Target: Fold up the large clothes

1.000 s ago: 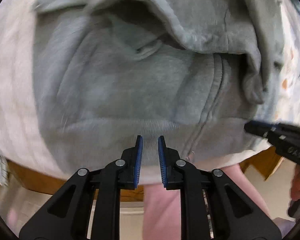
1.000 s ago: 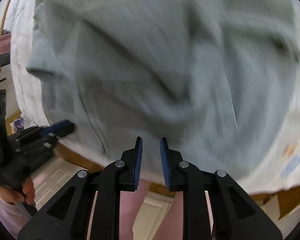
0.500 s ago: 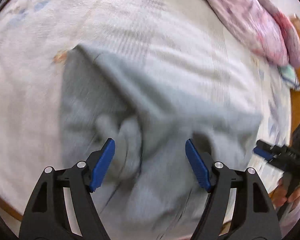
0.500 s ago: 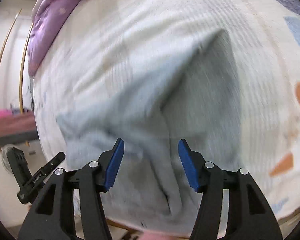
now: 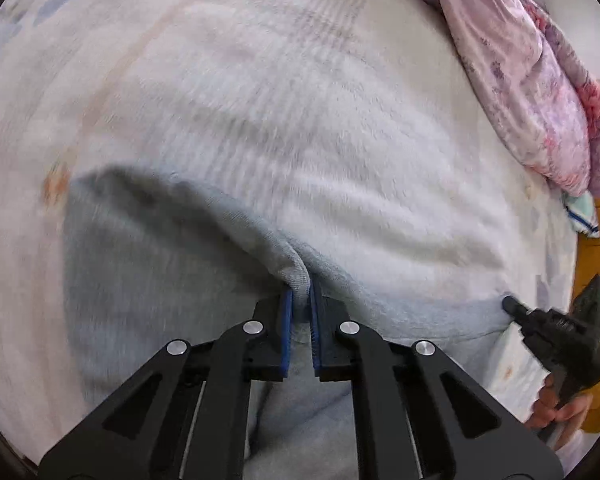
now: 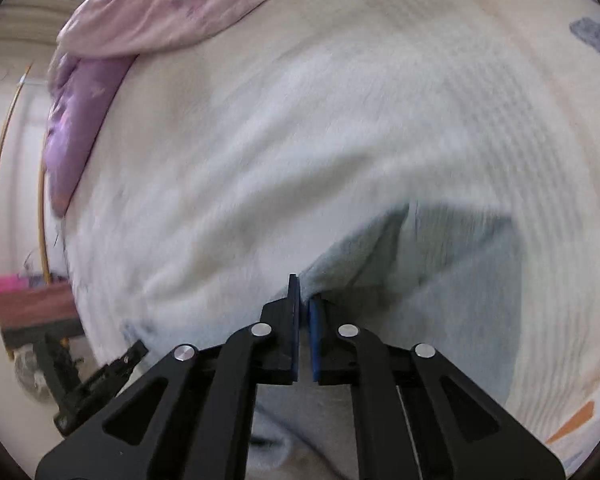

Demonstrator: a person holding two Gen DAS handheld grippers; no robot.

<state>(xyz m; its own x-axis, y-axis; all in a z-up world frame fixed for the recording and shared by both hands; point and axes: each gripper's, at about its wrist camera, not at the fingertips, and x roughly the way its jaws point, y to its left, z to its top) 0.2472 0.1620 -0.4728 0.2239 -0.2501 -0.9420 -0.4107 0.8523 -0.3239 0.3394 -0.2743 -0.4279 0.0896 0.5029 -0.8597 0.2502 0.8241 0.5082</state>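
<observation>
**Two claws pinch a grey garment on a bed**

A soft grey fleece garment [image 5: 152, 288] lies on a fuzzy white bedspread [image 5: 300, 120] with faint ribbed stripes. The left gripper [image 5: 299, 300] has just closed, its blue pads nipping a ribbed fold of the garment that rises straight ahead of them. The right gripper [image 6: 304, 308] has just closed too, pinching the garment's edge; grey cloth spreads to its right. A crumpled pink floral quilt [image 5: 540, 92] sits beyond.
</observation>
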